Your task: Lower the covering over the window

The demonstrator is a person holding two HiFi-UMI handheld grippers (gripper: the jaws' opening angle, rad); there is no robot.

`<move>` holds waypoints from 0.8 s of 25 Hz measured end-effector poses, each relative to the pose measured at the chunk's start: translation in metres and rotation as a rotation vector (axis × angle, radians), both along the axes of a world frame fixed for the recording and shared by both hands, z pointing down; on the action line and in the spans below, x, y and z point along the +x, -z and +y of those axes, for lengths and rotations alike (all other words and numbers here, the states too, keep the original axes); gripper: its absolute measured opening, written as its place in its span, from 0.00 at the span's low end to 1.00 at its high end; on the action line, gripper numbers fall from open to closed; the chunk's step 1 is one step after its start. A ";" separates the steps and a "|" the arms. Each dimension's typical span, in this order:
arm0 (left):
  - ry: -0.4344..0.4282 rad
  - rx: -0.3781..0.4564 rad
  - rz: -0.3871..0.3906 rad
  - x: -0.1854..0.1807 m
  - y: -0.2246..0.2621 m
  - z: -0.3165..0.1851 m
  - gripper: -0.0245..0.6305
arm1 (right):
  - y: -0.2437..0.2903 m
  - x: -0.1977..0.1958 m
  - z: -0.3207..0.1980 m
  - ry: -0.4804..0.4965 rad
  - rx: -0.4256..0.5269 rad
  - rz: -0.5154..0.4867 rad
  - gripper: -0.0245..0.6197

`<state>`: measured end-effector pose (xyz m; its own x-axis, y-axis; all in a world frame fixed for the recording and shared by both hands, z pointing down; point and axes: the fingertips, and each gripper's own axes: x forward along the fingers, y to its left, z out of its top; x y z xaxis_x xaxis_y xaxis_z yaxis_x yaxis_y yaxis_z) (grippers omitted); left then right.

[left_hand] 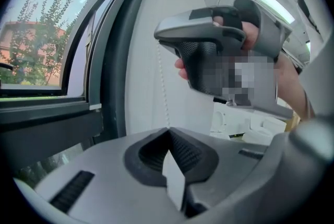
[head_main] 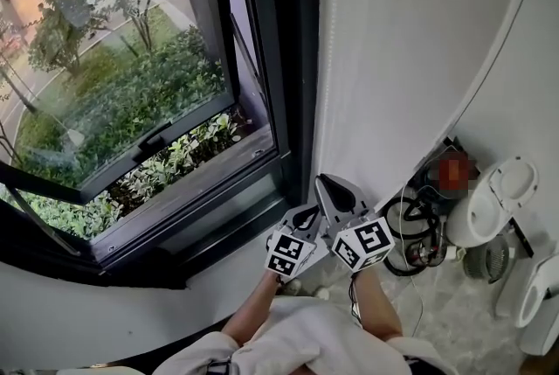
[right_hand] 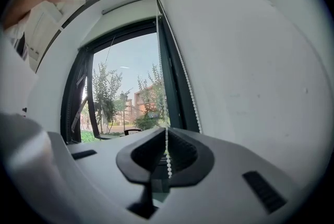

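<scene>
Gripping bead chain (right_hand: 167,157): R gripper (right_hand: 166,134) fingers clamped, L gripper (left_hand: 168,131) fingers too.

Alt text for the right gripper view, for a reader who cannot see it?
The right gripper has its jaws closed on a white bead chain that runs up beside a dark-framed window. Trees and a reddish building show through the glass, and a plain white wall fills the right side.

surface: floor (head_main: 450,308) | on it: coiled cables (head_main: 403,233), white appliances (head_main: 493,198)
</scene>
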<state>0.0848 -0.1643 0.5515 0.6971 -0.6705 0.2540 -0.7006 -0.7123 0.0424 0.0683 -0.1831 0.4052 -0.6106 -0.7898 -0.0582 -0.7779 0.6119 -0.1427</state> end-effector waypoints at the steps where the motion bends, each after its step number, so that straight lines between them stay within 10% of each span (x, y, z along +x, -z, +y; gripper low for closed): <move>1: -0.002 -0.009 -0.005 -0.001 -0.006 0.000 0.06 | -0.005 -0.001 0.000 0.005 -0.009 0.000 0.05; 20: 0.006 -0.167 -0.113 -0.024 -0.114 0.018 0.06 | -0.117 -0.021 0.004 0.066 -0.210 0.055 0.05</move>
<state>0.0609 -0.1462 0.6656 0.6540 -0.6165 0.4383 -0.7119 -0.6976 0.0810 0.0473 -0.1795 0.5219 -0.6588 -0.7396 0.1375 -0.7475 0.6229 -0.2309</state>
